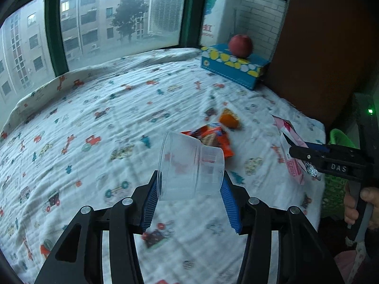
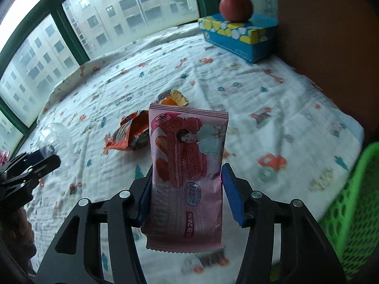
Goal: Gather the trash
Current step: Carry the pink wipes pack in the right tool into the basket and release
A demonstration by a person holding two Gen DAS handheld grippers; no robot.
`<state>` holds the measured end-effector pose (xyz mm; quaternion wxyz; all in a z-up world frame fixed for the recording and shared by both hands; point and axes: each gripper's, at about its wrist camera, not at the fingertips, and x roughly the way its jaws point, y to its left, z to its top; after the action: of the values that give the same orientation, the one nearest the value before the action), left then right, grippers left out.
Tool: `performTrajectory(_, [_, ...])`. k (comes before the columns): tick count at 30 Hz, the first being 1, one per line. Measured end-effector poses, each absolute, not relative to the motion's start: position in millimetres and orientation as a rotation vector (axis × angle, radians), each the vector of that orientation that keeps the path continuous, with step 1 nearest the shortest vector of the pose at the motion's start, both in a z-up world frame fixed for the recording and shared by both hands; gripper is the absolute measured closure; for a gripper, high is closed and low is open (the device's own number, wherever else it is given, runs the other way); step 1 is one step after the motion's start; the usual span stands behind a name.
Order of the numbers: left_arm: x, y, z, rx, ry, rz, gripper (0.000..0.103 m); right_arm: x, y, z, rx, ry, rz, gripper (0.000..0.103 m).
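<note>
Blue ribbed pads of my left gripper (image 1: 190, 189) sit nearest the lens, pinching a clear plastic cup (image 1: 190, 165) by its narrower base, with the cup tipped on its side and the open mouth facing away to the left. That grip worries me: thin, slick plastic can buckle or squirt out from between the pads if I squeeze harder or swing fast.

On the other side, my right gripper (image 2: 187, 189) is closed on a pink snack wrapper (image 2: 187, 165), which stands upright between the pads and sticks out well above and below them. It looks limp, so I judge it could fold over or slide free during a quick move.

Further out, an orange wrapper (image 2: 129, 132) and an orange peel (image 2: 176, 98) lie on the printed bedsheet (image 2: 260, 94), both untouched. A green mesh basket (image 2: 350, 201) shows at the right edge of the right wrist view, probably the bin; its rim could snag the dangling wrapper.

At the far corner, an apple (image 2: 235, 7) rests on a blue tissue box (image 2: 239, 37). A careless sweep there might roll it off.
</note>
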<state>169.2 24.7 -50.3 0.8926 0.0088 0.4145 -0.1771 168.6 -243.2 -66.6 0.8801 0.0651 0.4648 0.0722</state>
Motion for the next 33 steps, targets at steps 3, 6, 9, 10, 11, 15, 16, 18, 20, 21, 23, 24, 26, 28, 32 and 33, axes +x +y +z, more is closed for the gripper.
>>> performTrajectory(3, [161,8,-46,0.030,0.854,-0.397,0.055,150,-258,-59,0.148,0.952,0.130,0.049])
performTrajectory(6, [154,-9,-41,0.034,0.848,-0.428,0.055,131,-276,-51,0.163,0.935,0.105,0.049])
performTrajectory(9, [146,-31,-35,0.041,0.841,-0.463,0.055,116,-294,-44,0.178,0.919,0.080,0.049])
performTrajectory(10, [144,-36,-34,0.045,0.839,-0.471,0.055,110,-302,-41,0.182,0.913,0.068,0.049])
performTrajectory(11, [141,-44,-32,0.050,0.835,-0.485,0.055,107,-307,-39,0.184,0.908,0.060,0.049])
performTrajectory(15, [134,-71,-24,0.066,0.823,-0.530,0.055,90,-334,-33,0.202,0.891,0.012,0.049])
performTrajectory(16, [133,-79,-22,0.072,0.820,-0.543,0.055,86,-341,-32,0.207,0.890,0.001,0.049])
performTrajectory(18, [129,-94,-19,0.085,0.816,-0.565,0.055,77,-357,-32,0.218,0.885,-0.028,0.049])
performTrajectory(20, [126,-112,-16,0.097,0.810,-0.591,0.055,69,-372,-32,0.227,0.885,-0.054,0.049])
performTrajectory(21, [125,-118,-15,0.101,0.809,-0.600,0.055,64,-380,-33,0.232,0.885,-0.071,0.049])
performTrajectory(23, [122,-135,-12,0.111,0.805,-0.626,0.055,56,-395,-34,0.239,0.887,-0.102,0.048])
performTrajectory(24, [120,-142,-11,0.116,0.803,-0.636,0.055,53,-401,-34,0.242,0.887,-0.112,0.048])
performTrajectory(26, [116,-157,-8,0.124,0.800,-0.661,0.055,45,-416,-35,0.250,0.885,-0.140,0.047])
performTrajectory(28, [113,-171,-7,0.128,0.800,-0.681,0.054,37,-432,-37,0.261,0.887,-0.167,0.047])
performTrajectory(32, [108,-198,-3,0.143,0.796,-0.723,0.055,27,-452,-41,0.273,0.892,-0.207,0.046])
performTrajectory(33, [106,-203,-2,0.148,0.795,-0.730,0.055,24,-457,-42,0.280,0.894,-0.215,0.046])
